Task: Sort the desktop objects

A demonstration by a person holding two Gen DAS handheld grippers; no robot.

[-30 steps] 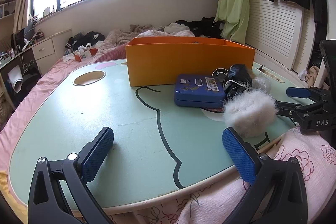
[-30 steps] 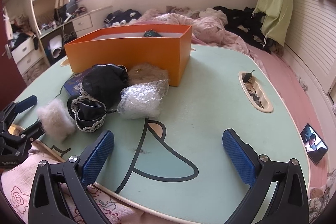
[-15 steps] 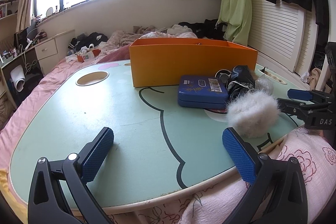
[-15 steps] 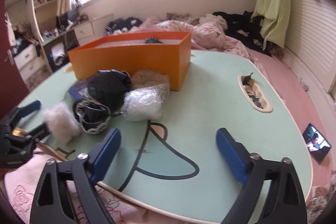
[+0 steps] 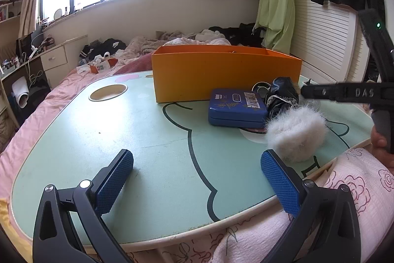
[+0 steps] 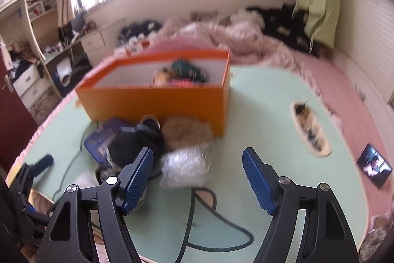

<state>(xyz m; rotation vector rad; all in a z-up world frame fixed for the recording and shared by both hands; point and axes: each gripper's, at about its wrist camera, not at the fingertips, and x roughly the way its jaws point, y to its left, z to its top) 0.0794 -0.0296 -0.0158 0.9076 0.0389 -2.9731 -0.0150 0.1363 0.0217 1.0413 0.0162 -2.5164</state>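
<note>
The sorting looks only partly done. A few colourful items, too blurred to name, already lie inside the orange box [image 6: 157, 100] at the far side of the pale green lap table [image 5: 123, 130], but a cluster of things waits on the tabletop in front of it: a blue tin [image 5: 236, 106] flat against the box's front, a black lace-trimmed fabric bundle [image 5: 282, 94] just beside the tin, a white fluffy ball [image 5: 296, 133] near the table's front edge, a tan fluffy piece [image 6: 187, 131] touching the box wall, and a clear crinkled plastic bundle [image 6: 186, 166] below it. The left gripper [image 5: 197, 179] hovers low over bare tabletop, fingers spread and empty. The right gripper [image 6: 197, 179] hangs above the pile with its fingers apart, grasping nothing, the plastic bundle lying between them in its view and seeming the likeliest next pick.
</note>
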